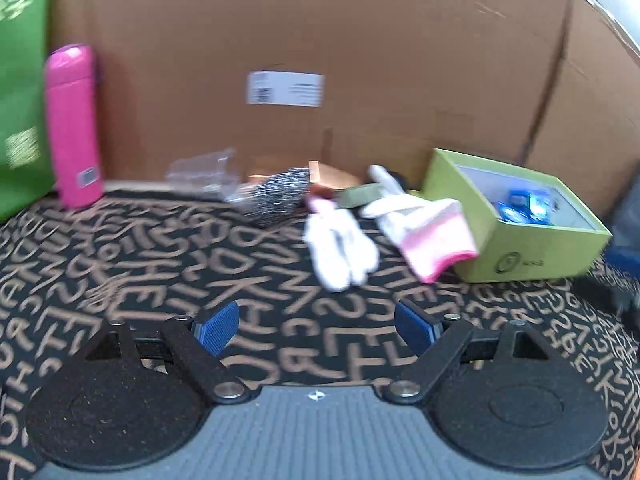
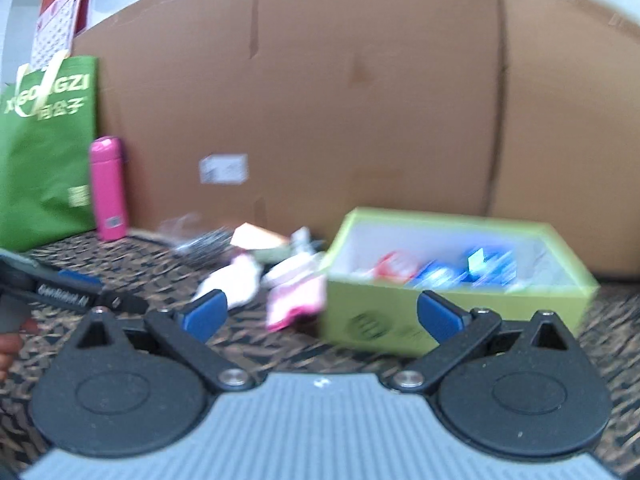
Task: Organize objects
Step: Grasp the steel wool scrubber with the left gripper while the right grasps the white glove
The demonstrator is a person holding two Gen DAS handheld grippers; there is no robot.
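Observation:
A lime green box (image 1: pixel 520 248) (image 2: pixel 400 320) holding blue packets (image 1: pixel 524 208) sits on the patterned cloth at the right. White and pink gloves (image 1: pixel 424 224) (image 2: pixel 292 292) lie beside its left wall. A dark bristly brush (image 1: pixel 276 196) and a clear plastic wrapper (image 1: pixel 204 172) lie behind them. My left gripper (image 1: pixel 318 328) is open and empty, short of the gloves. My right gripper (image 2: pixel 320 312) is open and empty, close in front of the box's near left corner. The left gripper also shows in the right wrist view (image 2: pixel 60 288).
A pink bottle (image 1: pixel 72 128) (image 2: pixel 107 188) stands at the back left next to a green bag (image 1: pixel 20 80) (image 2: pixel 44 152). A large cardboard box wall (image 1: pixel 320 40) (image 2: pixel 360 100) closes off the back. Black cloth with tan letters (image 1: pixel 160 272) covers the surface.

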